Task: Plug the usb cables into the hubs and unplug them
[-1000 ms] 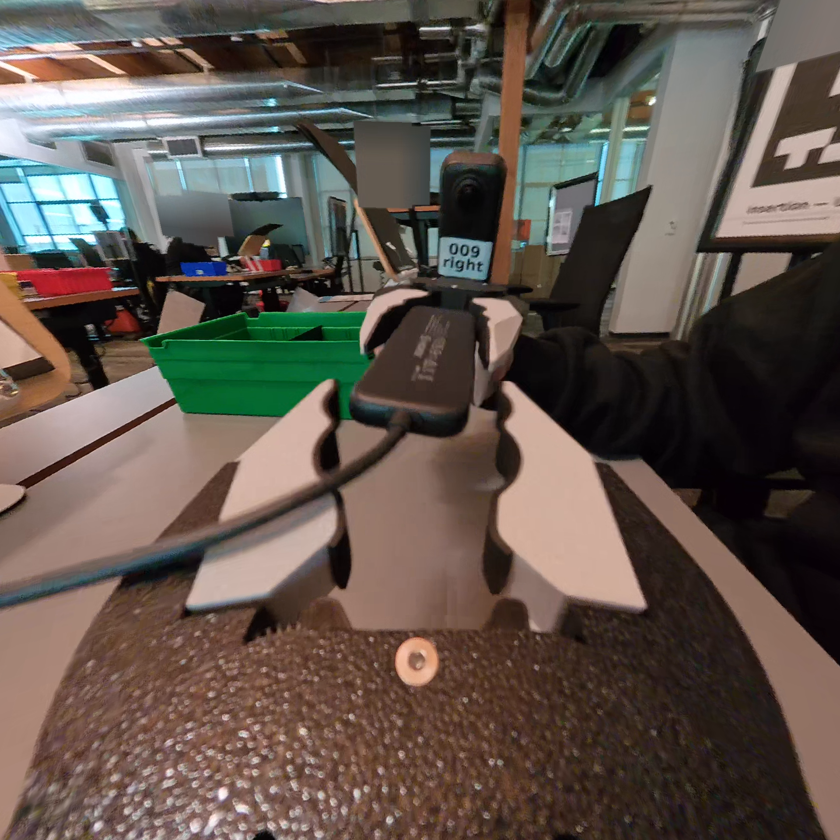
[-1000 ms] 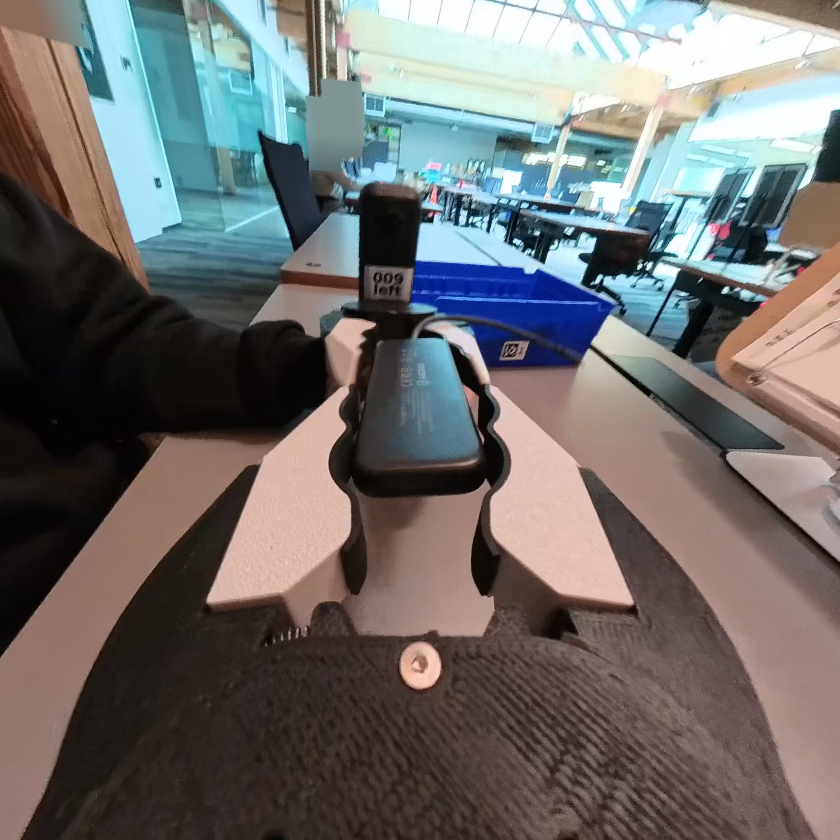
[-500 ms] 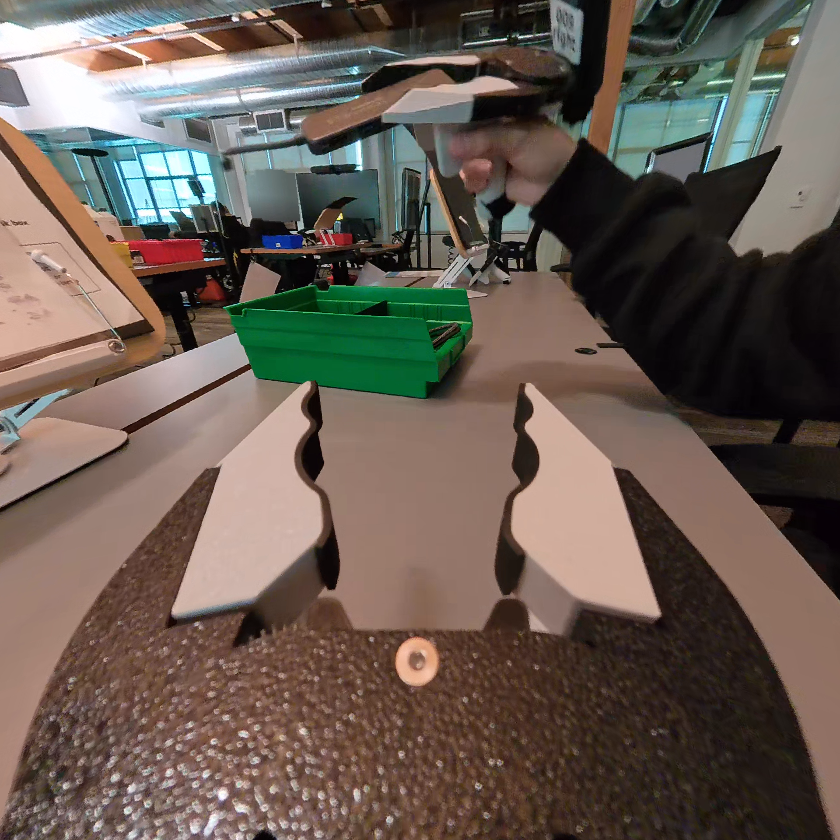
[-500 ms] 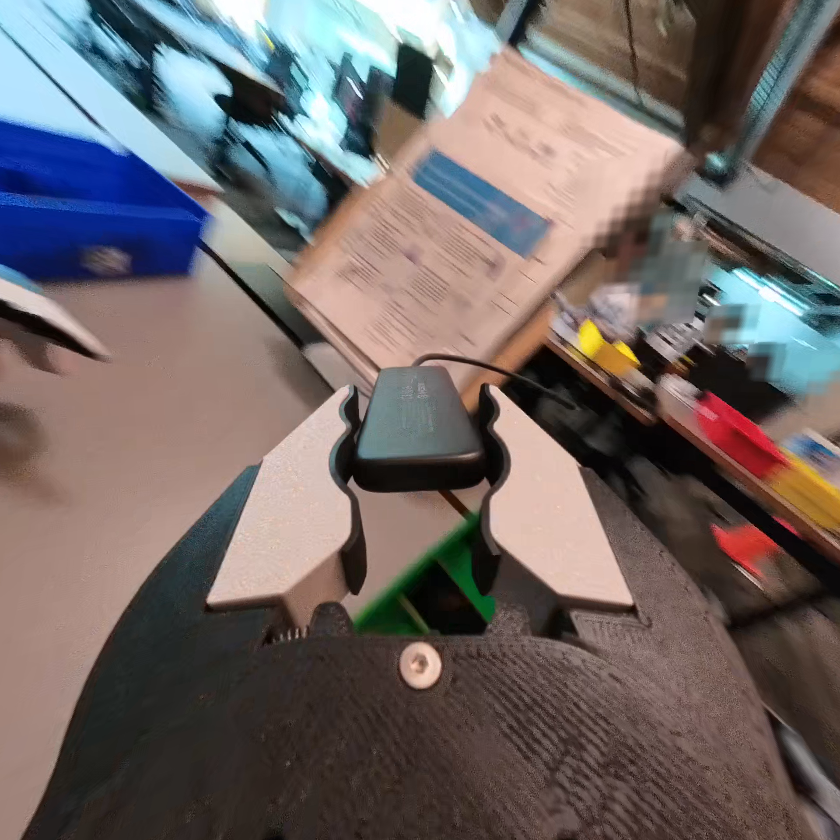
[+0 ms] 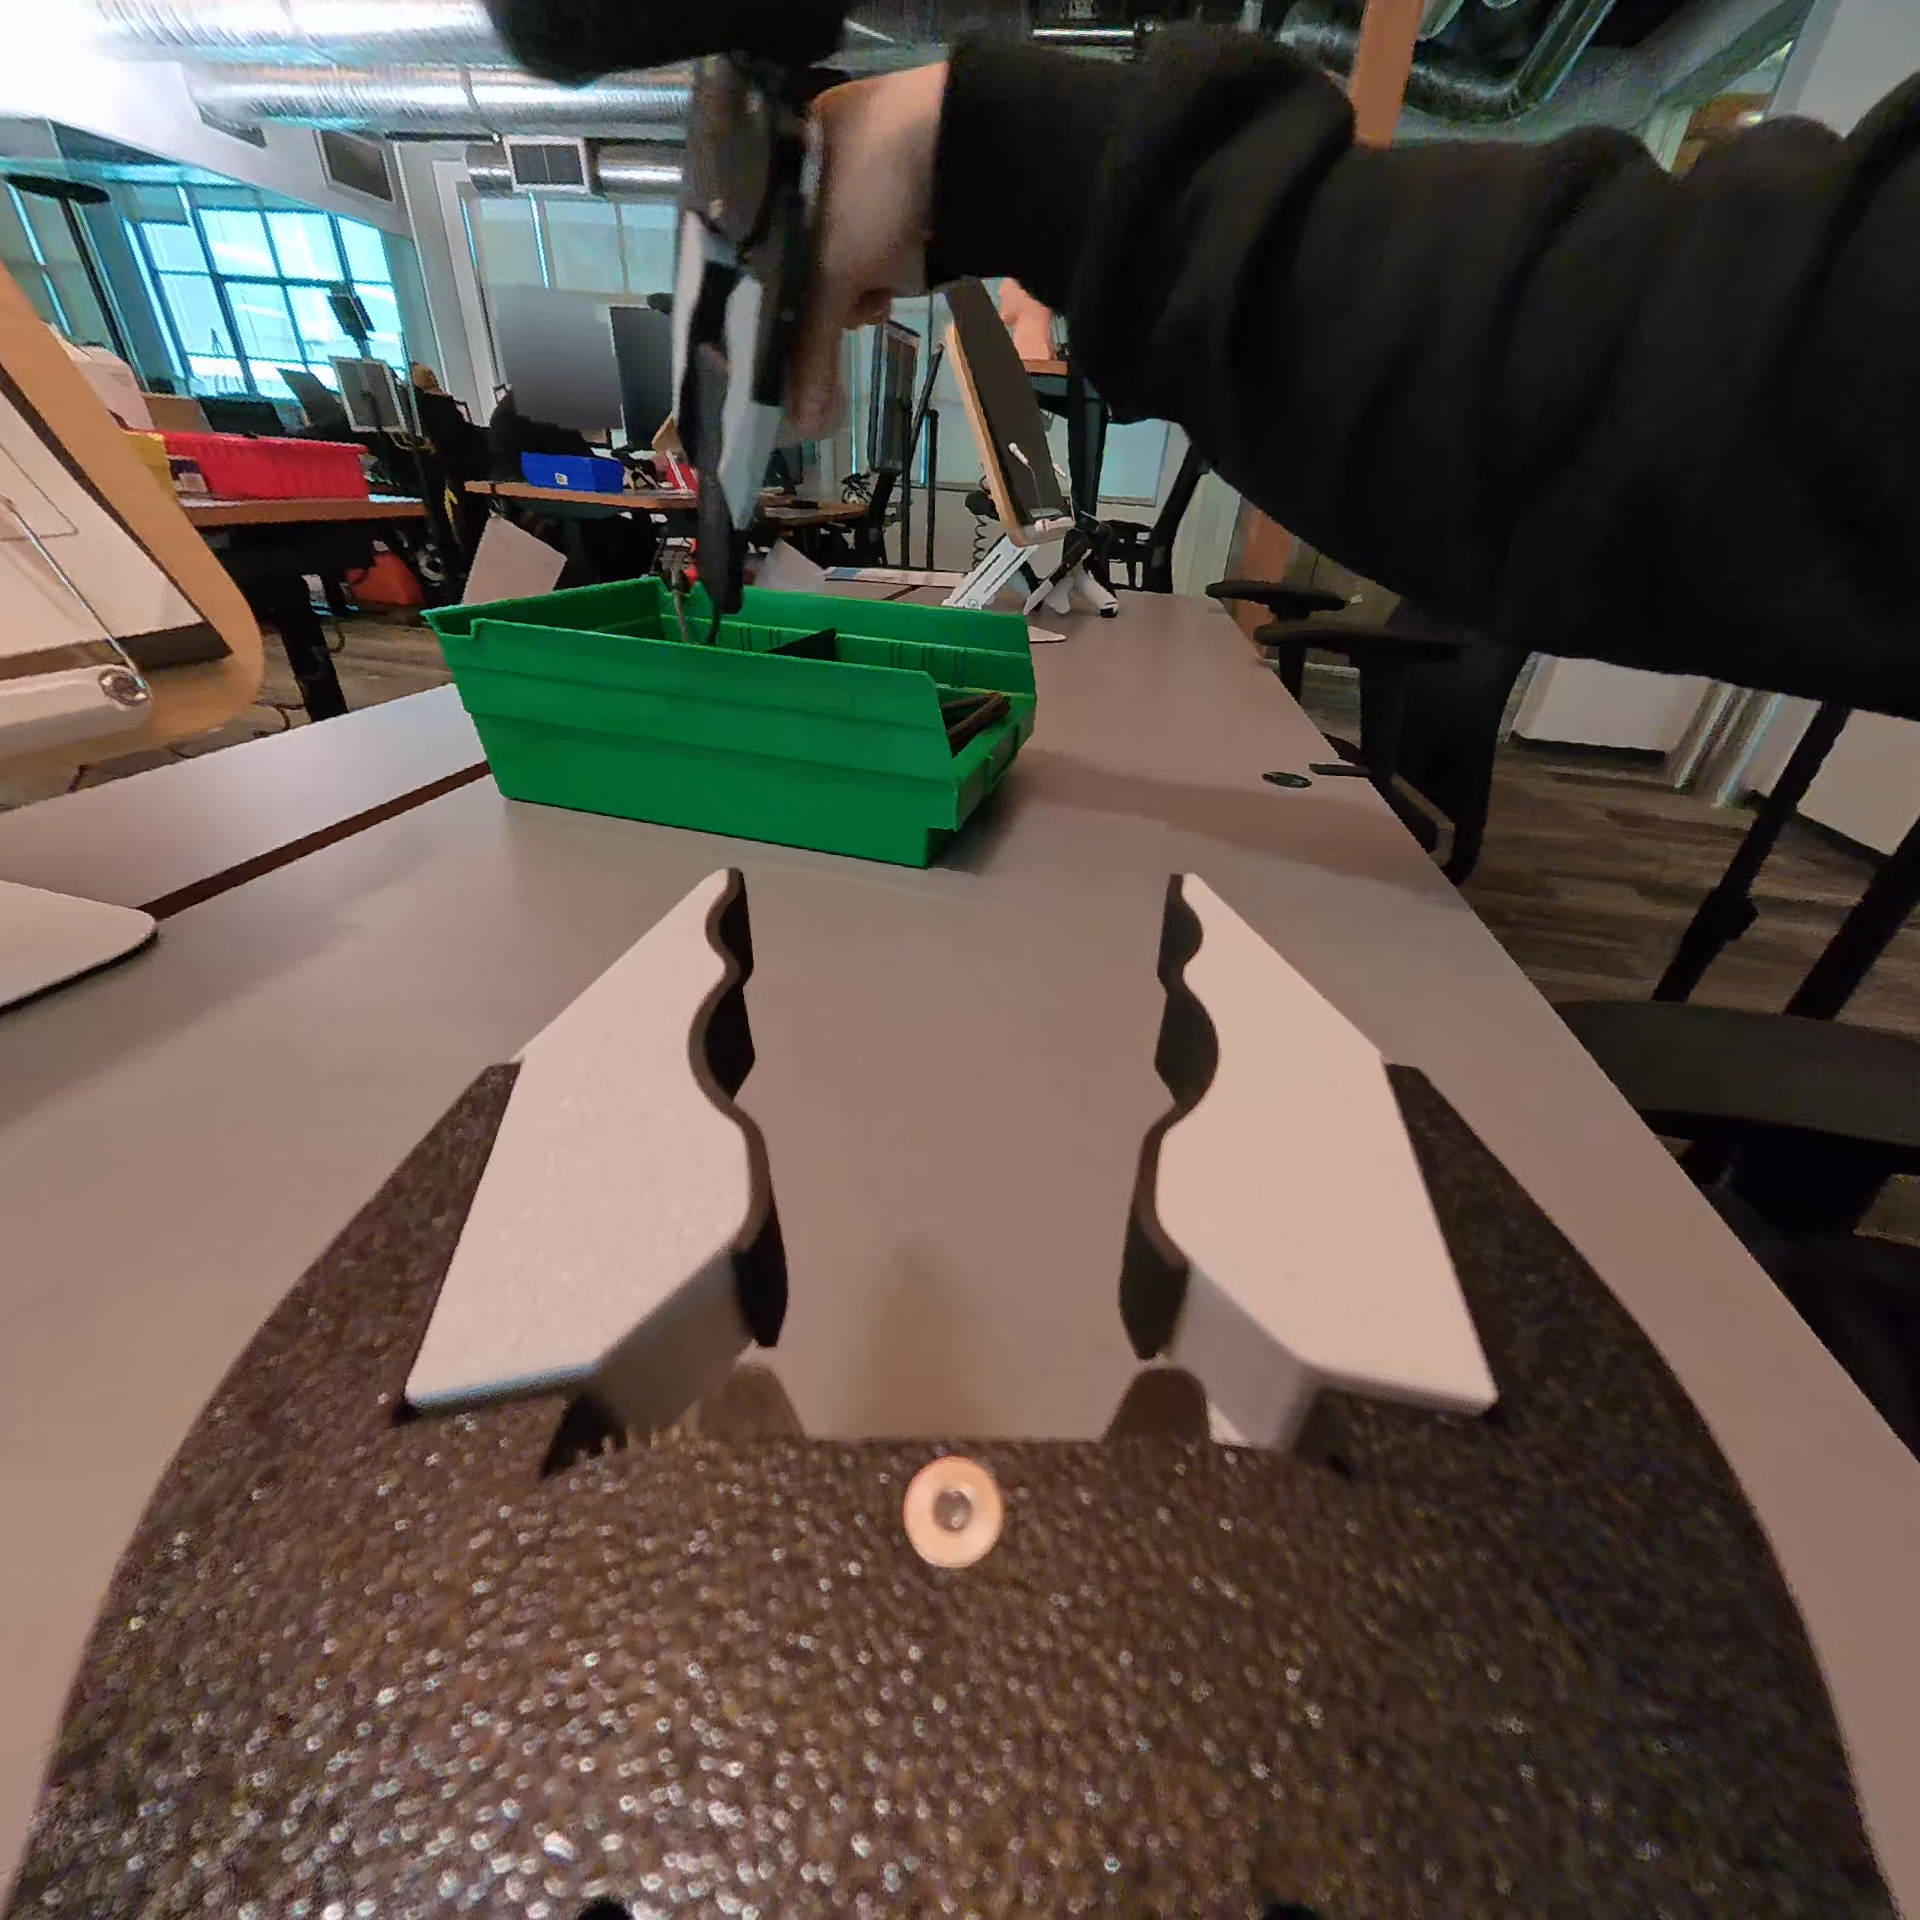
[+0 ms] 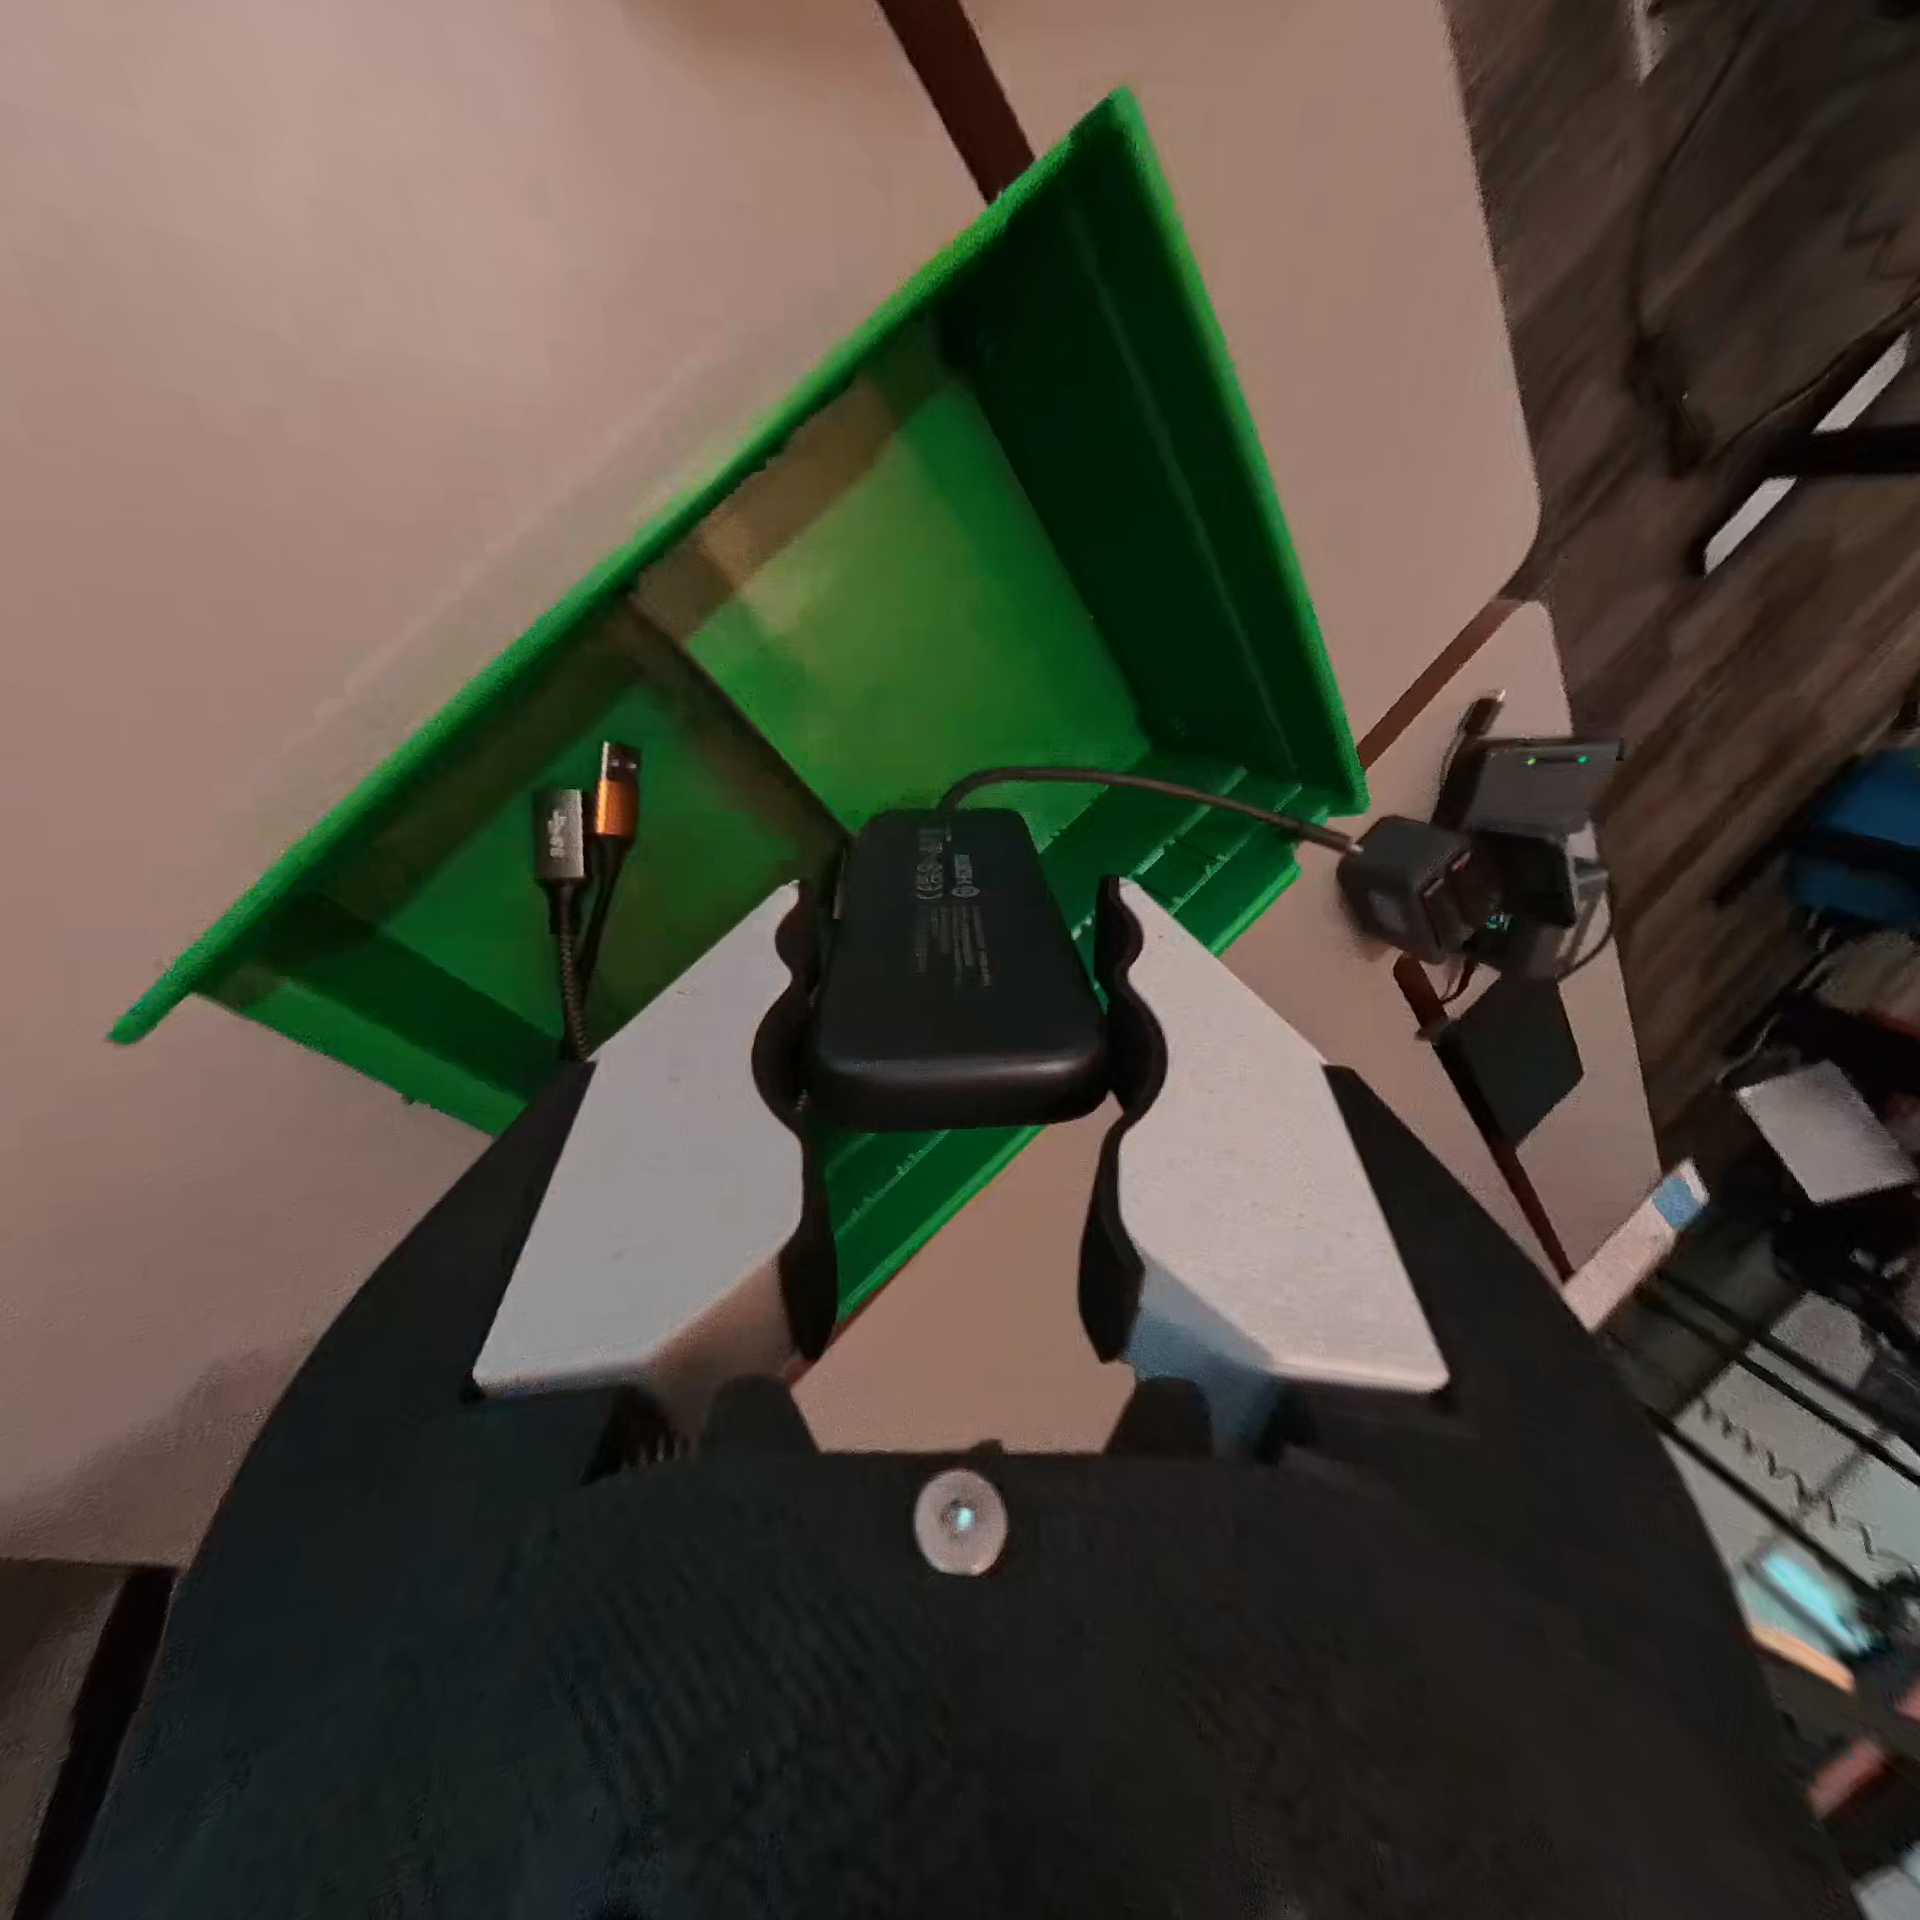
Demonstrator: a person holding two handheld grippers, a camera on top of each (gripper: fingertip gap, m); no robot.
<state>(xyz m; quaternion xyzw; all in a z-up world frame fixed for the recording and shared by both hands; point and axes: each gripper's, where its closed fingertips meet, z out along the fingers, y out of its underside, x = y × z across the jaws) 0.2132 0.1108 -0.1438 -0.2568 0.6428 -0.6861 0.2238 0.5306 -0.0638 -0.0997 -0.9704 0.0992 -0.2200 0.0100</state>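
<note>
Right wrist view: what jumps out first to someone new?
The black USB hub clamped in the right tongs, held above the green bin with its cable trailing to the right. Next, two USB plugs, one orange and one grey, lying in the bin's left compartment. In the left wrist view, the left tongs gape open over bare table.

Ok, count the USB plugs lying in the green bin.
2: a grey plug and an orange plug, side by side in one compartment of the green bin. The gripper may hide more.

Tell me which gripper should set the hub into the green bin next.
Right. The right gripper is already shut on the hub, directly above the green bin; the left gripper is open, empty, back over the table.
</note>
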